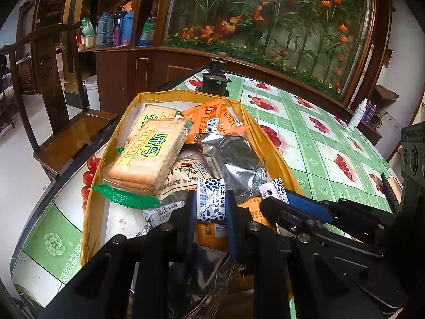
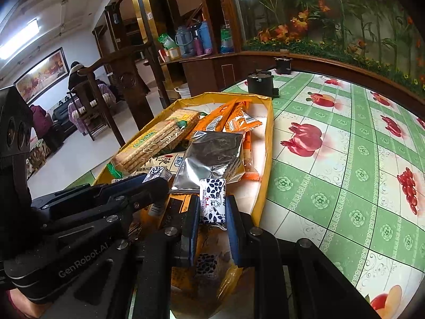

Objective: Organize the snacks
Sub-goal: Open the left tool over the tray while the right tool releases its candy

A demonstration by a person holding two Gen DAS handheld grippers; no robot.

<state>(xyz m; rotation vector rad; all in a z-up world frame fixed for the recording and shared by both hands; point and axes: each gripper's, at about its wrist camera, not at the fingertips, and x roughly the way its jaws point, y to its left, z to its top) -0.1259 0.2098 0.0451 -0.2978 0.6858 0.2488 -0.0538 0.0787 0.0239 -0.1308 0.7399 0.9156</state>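
nearest me, my left gripper (image 1: 211,210) has its fingers pinched on a small white candy packet with a dark seed print (image 1: 211,199), held just over the near end of the yellow box (image 1: 273,143). my right gripper (image 2: 212,207) is closed the same way on a second seed-print packet (image 2: 213,203), also over the near end of the box; in the left view it comes in from the right with that packet (image 1: 273,188) at its tip.

under both sit more seed-print packets and orange wrappers. mid box: a crumpled silver foil pouch (image 2: 209,156), lying on a white bag with black lettering (image 1: 183,176). left of that, a cracker pack with green ends (image 1: 148,156) leans on a second one behind it. far end holds the orange sachets (image 1: 212,122).

box rests on a table with a green and white fruit-print cloth (image 2: 345,159). a dark metal pot (image 2: 260,82) stands just past the far rim. beyond that, a wooden chair (image 1: 50,79), flasks on a shelf (image 1: 114,29), flower mural (image 1: 265,21).
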